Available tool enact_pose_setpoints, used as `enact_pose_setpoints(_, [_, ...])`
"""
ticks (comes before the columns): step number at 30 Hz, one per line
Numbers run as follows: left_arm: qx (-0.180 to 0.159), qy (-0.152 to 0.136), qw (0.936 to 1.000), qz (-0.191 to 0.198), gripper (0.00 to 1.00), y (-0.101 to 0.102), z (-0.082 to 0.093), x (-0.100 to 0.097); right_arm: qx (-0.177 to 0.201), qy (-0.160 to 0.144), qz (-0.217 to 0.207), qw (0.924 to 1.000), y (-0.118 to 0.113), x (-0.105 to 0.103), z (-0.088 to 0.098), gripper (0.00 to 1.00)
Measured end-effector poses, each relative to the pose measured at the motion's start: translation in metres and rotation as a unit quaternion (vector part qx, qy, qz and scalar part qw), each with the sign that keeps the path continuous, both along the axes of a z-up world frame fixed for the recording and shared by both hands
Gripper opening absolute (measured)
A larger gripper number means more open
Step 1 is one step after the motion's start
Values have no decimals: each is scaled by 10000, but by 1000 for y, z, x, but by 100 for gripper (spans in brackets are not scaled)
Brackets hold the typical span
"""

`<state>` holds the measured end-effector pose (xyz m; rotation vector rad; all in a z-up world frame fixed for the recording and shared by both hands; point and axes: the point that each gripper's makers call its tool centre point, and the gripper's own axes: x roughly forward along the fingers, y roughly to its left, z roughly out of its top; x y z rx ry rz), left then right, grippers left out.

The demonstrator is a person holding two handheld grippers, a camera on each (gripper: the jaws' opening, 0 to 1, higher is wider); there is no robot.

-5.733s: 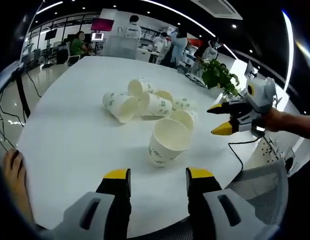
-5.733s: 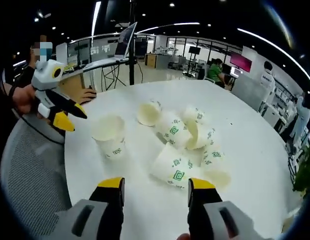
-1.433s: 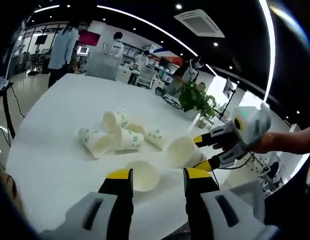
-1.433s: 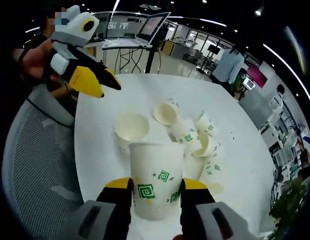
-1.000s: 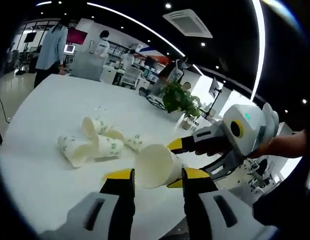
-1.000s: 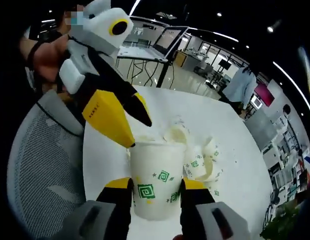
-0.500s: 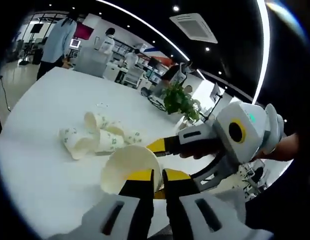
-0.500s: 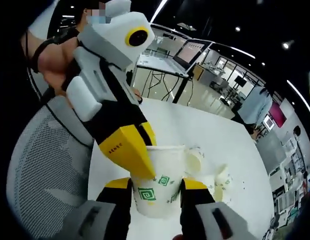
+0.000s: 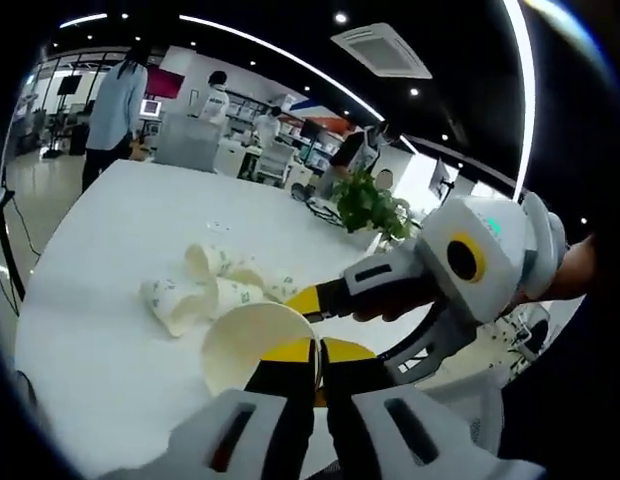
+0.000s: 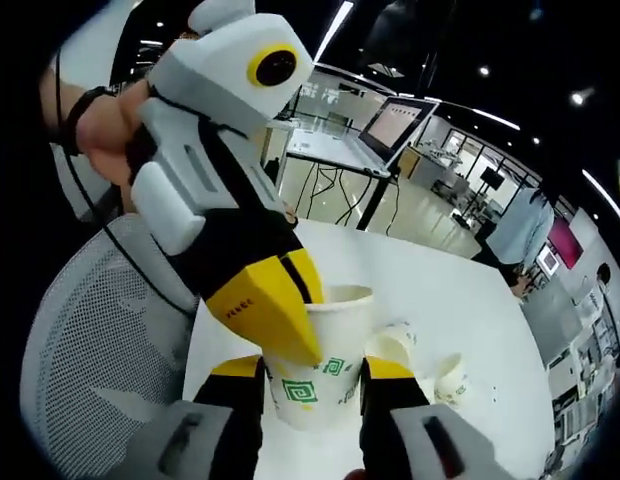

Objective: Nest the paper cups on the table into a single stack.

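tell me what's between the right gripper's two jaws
In the right gripper view, an upright paper cup sits between the right gripper's jaws, and the left gripper pinches its rim.

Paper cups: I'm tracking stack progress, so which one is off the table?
The paper cup clamped by both grippers, right gripper and left gripper pinching its rim; the other cups lie toppled on the table.

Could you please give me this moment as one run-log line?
right hand-held gripper: shut on paper cup | left hand-held gripper: pinching that cup's rim | loose cups: lying on table
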<state>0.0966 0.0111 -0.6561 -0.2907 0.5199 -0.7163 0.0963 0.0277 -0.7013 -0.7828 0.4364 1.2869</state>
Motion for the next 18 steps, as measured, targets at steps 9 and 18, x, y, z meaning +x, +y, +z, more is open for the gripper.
enact_pose_setpoints(9, [1, 33, 9998, 216, 0, 4, 2, -3, -42, -29, 236, 9997, 8, -2, 2, 35])
enact_pose_setpoints(18, [26, -8, 9991, 425, 2, 12, 4, -7, -12, -47, 383, 9993, 19, -8, 4, 35])
